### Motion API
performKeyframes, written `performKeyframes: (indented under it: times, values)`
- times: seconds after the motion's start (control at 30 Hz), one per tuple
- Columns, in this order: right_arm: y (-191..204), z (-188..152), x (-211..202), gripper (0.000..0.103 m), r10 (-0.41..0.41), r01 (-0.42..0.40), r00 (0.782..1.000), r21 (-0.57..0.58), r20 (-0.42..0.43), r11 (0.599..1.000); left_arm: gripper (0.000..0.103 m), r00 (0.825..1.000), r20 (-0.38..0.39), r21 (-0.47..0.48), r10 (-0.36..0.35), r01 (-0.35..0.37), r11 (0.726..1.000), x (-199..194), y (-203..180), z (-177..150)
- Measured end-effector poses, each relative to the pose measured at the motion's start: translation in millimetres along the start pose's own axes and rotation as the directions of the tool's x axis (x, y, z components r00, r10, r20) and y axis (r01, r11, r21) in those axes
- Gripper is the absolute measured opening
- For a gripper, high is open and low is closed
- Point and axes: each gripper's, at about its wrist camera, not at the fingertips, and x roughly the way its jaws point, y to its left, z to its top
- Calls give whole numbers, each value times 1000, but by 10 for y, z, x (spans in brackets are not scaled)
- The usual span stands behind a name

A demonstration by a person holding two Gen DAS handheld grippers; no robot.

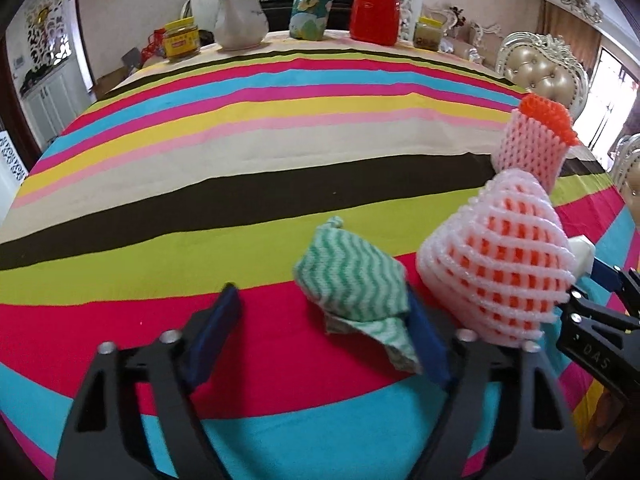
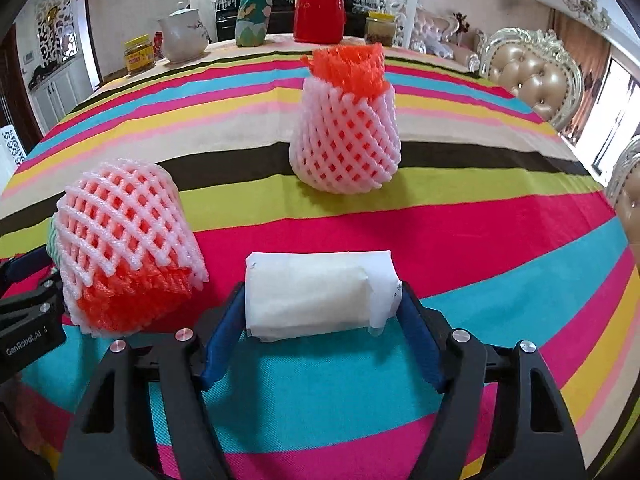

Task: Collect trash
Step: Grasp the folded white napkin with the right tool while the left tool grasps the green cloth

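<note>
Your left gripper (image 1: 324,340) straddles a crumpled green-striped cloth (image 1: 356,284) on the striped tablecloth (image 1: 240,152); its right pad touches the cloth while the left pad stands clear, so nothing is clamped. Just right of that claw lies a toppled foam fruit net (image 1: 496,256), white over orange. Further right, your right gripper (image 2: 322,332) brackets a folded white paper packet (image 2: 316,292), both blue pads at its ends; whether they squeeze it is unclear. Ahead of this claw, well apart, a second foam net (image 2: 344,128) stands upright.
</note>
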Motion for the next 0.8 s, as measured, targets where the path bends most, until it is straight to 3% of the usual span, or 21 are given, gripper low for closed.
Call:
performKeyframes:
  times: [0.07, 0.27, 0.43, 0.57, 0.8]
  values:
    - [44, -5, -15, 65, -10, 11, 1000, -19, 6, 1000, 44, 1000, 9, 15, -22, 22, 1000, -26, -23, -16]
    - [105, -17, -80, 62, -25, 27, 999, -47, 34, 999, 29, 998, 27, -21, -54, 54, 998, -71, 40, -45]
    - [60, -21, -112, 62, -23, 25, 998, -30, 50, 999, 26, 996, 72, -56, -48, 52, 997, -158, 106, -56]
    - [-66, -40, -177, 62, 34, -37, 996, 30, 81, 999, 26, 992, 122, -50, -36, 42, 998, -255, 95, -71]
    - [-139, -357, -537, 62, 99, -106, 988, 59, 115, 993, 26, 986, 162, -52, -41, 50, 997, -323, 121, -67]
